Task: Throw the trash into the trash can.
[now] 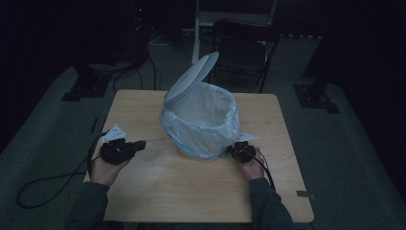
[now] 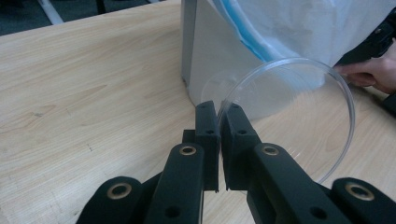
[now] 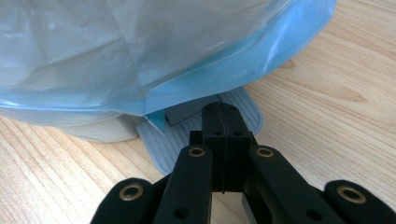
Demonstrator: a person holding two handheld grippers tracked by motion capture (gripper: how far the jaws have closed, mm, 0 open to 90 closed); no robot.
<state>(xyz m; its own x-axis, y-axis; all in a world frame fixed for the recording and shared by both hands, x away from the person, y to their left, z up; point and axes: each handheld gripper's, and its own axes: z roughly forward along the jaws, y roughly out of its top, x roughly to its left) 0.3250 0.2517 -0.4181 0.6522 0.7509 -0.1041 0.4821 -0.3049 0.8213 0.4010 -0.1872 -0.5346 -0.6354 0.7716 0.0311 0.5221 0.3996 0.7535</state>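
A pale pedal bin (image 1: 201,125) stands mid-table, lined with a white and blue bag (image 3: 140,46), its round lid (image 1: 191,76) tilted up. My left gripper (image 2: 223,109) is shut on the rim of a clear plastic round dish (image 2: 299,116), held just above the table to the left of the bin; from above, the left gripper (image 1: 141,143) points right toward the bin. At the bin's right foot, my right gripper (image 3: 223,109) is shut, its tips resting on the ribbed pedal (image 3: 159,144) with nothing between them. The high view shows the right gripper (image 1: 235,149) tucked under the bag's edge.
The wooden table (image 1: 191,191) has bare room in front of the bin and at the far corners. A dark folding chair (image 1: 242,50) stands behind the table. Cables trail off the left edge to the floor. The person's other hand (image 2: 369,74) shows beyond the dish.
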